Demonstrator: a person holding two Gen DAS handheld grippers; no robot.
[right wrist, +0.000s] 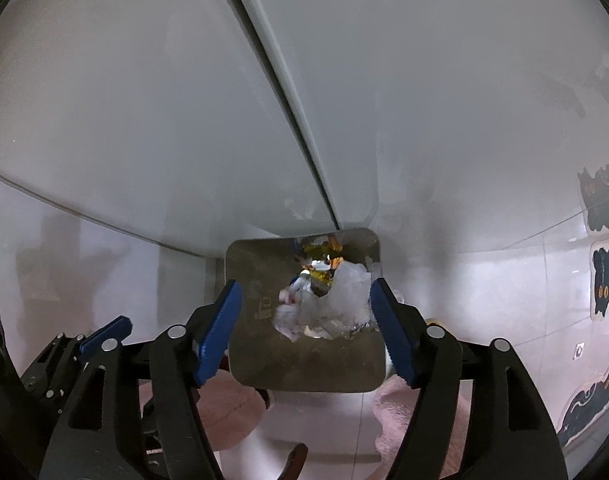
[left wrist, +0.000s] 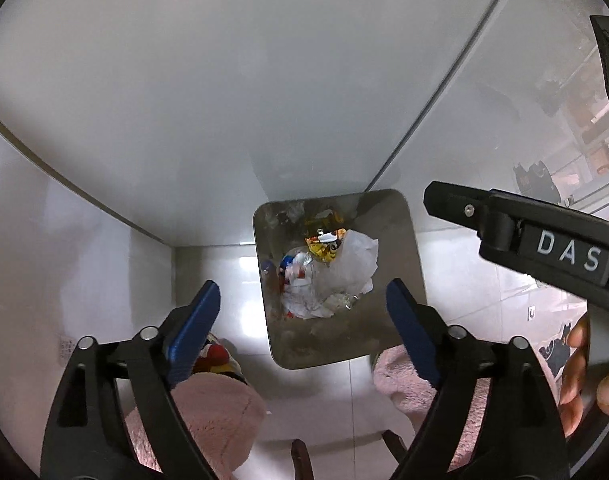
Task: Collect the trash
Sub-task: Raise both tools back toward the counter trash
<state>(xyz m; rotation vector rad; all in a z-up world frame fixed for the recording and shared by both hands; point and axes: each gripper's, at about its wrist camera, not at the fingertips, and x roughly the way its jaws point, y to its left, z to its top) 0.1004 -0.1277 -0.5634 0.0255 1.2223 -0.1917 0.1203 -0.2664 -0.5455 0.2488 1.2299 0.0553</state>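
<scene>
You hold two tongs, both spread wide and gripping nothing: your left tongs (left wrist: 304, 312) and right tongs (right wrist: 304, 328) hover over one rounded-square steel bin (left wrist: 400, 240) on the glossy tiled floor (left wrist: 232, 280). Inside lies crumpled trash (left wrist: 344, 264): white plastic, one yellow foil wrapper (left wrist: 324, 248). Two fuzzy pink slippers (left wrist: 216, 408) flank it.

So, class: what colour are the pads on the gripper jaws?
Blue pads on black arms, clearest in the left wrist view.
</scene>
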